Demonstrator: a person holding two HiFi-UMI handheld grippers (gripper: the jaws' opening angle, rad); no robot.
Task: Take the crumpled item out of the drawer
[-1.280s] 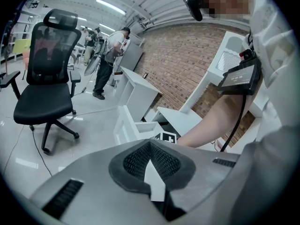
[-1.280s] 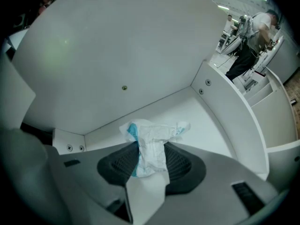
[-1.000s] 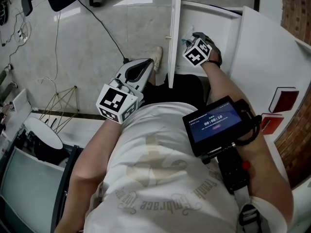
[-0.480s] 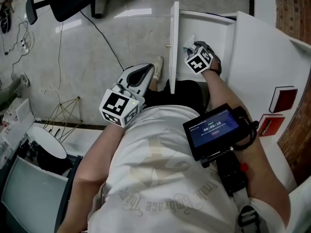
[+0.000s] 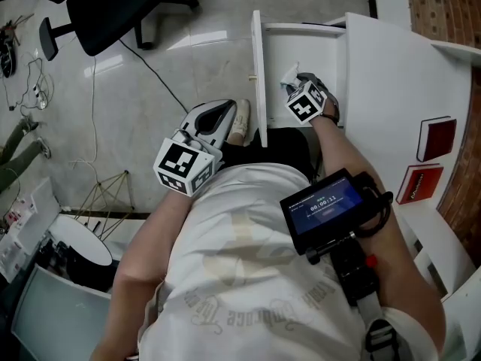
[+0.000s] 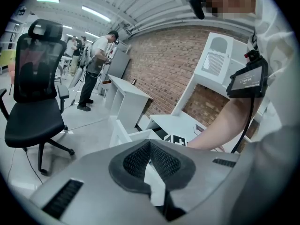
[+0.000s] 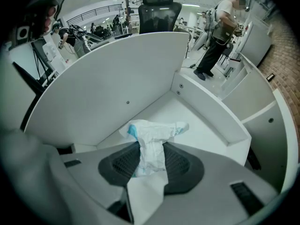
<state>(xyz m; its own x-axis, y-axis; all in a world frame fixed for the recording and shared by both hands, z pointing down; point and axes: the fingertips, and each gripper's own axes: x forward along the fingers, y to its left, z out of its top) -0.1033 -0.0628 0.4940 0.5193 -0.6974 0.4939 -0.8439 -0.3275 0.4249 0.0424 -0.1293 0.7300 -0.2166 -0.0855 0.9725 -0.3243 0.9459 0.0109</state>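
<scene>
The crumpled item (image 7: 151, 136), white paper with pale blue marks, hangs pinched between my right gripper's (image 7: 150, 146) pads, just above the floor of the open white drawer (image 7: 197, 125). From the head view, the right gripper (image 5: 295, 83) points steeply down into the drawer (image 5: 256, 74), and a bit of the crumpled item (image 5: 289, 73) shows at its tip. My left gripper (image 5: 224, 108) hangs outside the drawer front, over the floor, by the person's shoe. Its jaws (image 6: 150, 143) meet at the tips with nothing between them.
A black office chair (image 5: 113, 6) stands on the tiled floor left of the drawer, with cables (image 5: 161, 51) trailing nearby. Two red boxes (image 5: 436, 138) lie on the white desk top at the right. People stand in the background (image 7: 220, 32).
My right gripper has lifted with the crumpled item in it, which now hangs off the drawer floor. My left gripper has risen slightly.
</scene>
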